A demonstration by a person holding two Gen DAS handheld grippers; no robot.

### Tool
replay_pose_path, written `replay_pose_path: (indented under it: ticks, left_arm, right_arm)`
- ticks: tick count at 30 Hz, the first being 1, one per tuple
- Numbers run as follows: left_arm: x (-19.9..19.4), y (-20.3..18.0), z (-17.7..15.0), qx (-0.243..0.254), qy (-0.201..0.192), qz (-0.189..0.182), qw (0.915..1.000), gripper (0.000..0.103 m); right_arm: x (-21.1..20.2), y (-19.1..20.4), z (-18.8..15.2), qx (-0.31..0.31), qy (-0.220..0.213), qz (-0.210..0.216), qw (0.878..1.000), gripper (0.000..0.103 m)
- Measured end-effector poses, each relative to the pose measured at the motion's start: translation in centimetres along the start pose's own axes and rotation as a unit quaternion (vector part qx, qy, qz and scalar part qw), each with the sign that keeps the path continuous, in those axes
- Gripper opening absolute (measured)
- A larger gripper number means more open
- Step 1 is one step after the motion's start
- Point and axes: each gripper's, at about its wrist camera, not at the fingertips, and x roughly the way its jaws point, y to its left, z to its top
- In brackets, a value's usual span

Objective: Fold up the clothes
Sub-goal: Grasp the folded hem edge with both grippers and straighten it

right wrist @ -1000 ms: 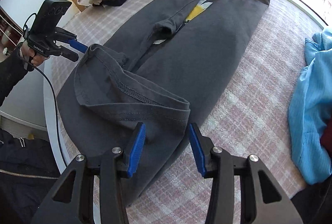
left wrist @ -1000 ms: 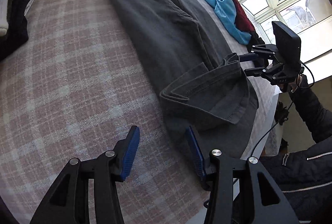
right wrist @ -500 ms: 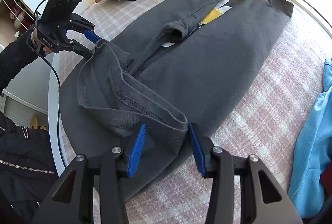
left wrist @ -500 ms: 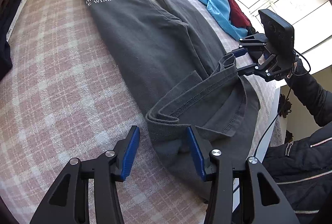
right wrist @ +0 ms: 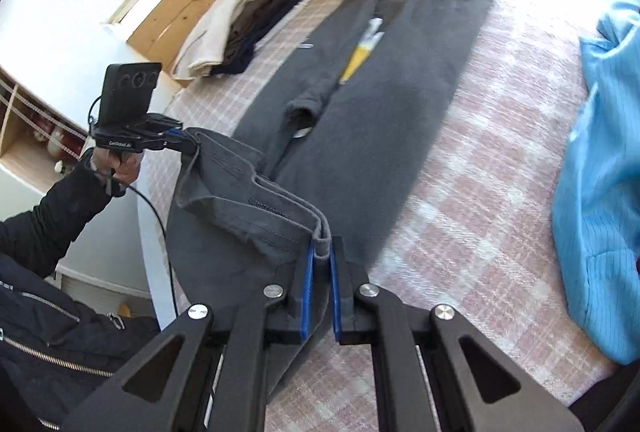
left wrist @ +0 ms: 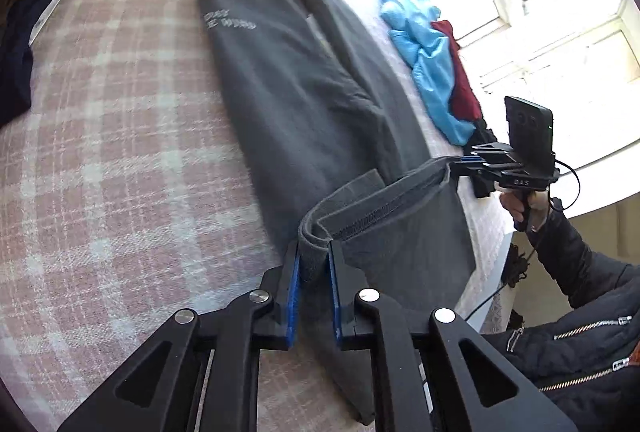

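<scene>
Both black blue-padded grippers, left gripper [left wrist: 313,268] and right gripper [right wrist: 321,264], are closing on the dark grey cotton T-shirt's [left wrist: 304,103] hem corners (sleeves apparently folded in); lengthwise fold remains.

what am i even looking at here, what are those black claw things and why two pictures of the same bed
No robot here: a person holds a two-finger clamp in each hand, and each carries a wide-angle camera looking along its fingers. So each picture is one hand's view, and each also shows the other hand's device.

The left tool, in the foreground of the left wrist view, has its blue pads closing on one corner of a dark grey T-shirt's hem. The right tool is closing on the opposite corner, so the hem is lifted between them, seemingly to begin a fold.

The grey T-shirt lies stretched along a bed with a pink checked cover. A crumpled light blue garment lies to one side, a dark red one behind it, and a stack of folded clothes sits near the wooden headboard.
</scene>
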Motion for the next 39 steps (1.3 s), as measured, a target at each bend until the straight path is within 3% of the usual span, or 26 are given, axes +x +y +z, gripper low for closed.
replay_pose_path:
  ticks: [1,3,4,5,7,12,14,17,22,27,30,31,32,36,39]
  left_arm:
    - [0.2,0.2,-0.1,-0.005,0.004,0.000,1.0000,0.019]
    - [-0.6,-0.8,-0.8,0.014,0.002,0.007,0.9999,0.030]
    - [-1.1,-1.4,-1.2,0.024,0.000,0.011,0.9996,0.033]
    - [-1.7,-2.0,-1.6,0.034,-0.003,0.015,0.9993,0.033]
    - [-2.8,-3.2,-2.3,0.051,-0.011,0.022,0.9984,0.035]
    - [-1.7,-6.6,-3.1,0.120,-0.005,0.032,0.9922,0.036]
    - [-0.8,-6.3,-2.5,0.115,-0.001,0.062,0.9914,0.036]
    - [-0.7,-5.4,-1.9,0.099,-0.012,0.089,0.9910,0.036]
    - [-0.5,-4.6,-2.0,0.107,-0.011,0.137,0.9847,0.036]
    - [0.8,-4.2,-1.3,0.107,-0.005,0.143,0.9839,0.036]
    - [0.8,-4.2,-1.0,0.108,-0.012,0.141,0.9840,0.030]
    - [0.7,-4.1,-1.0,0.107,-0.013,0.136,0.9848,0.014]
    - [0.5,-4.0,-1.0,0.108,-0.014,0.130,0.9856,0.010]
    - [-0.4,-4.5,-1.3,0.130,-0.014,0.095,0.9868,0.006]
    - [-0.9,-4.4,-1.1,0.140,-0.019,0.068,0.9876,0.008]
  right_arm:
    - [0.6,-0.6,0.0,0.014,0.010,-0.018,1.000,0.011]
    - [1.2,-0.6,-0.2,0.026,0.033,-0.040,0.998,0.024]
    - [0.9,-0.1,-0.2,0.016,0.035,-0.044,0.998,0.036]
    - [0.6,0.4,-0.3,0.006,0.034,-0.050,0.998,0.040]
    - [-0.8,1.3,-0.4,-0.015,0.013,-0.069,0.997,0.040]
    - [-2.8,2.4,-1.0,-0.009,-0.020,-0.061,0.998,0.040]
    - [-1.3,3.1,-1.1,-0.012,-0.007,-0.070,0.997,0.040]
    - [0.5,2.5,-1.4,0.006,0.016,-0.124,0.992,0.040]
    - [0.9,1.9,-1.7,0.038,0.015,-0.104,0.994,0.040]
    - [2.3,3.0,-1.3,0.006,0.022,-0.118,0.993,0.040]
    - [2.7,3.2,-1.1,-0.006,0.014,-0.117,0.993,0.038]
    - [2.6,3.5,-1.0,-0.012,0.008,-0.121,0.992,0.028]
    - [2.3,3.8,-1.0,-0.021,0.001,-0.125,0.992,0.017]
    - [0.6,5.4,-0.9,-0.058,-0.028,-0.106,0.992,0.009]
    - [-0.3,5.6,-0.9,-0.068,-0.027,-0.097,0.993,0.009]
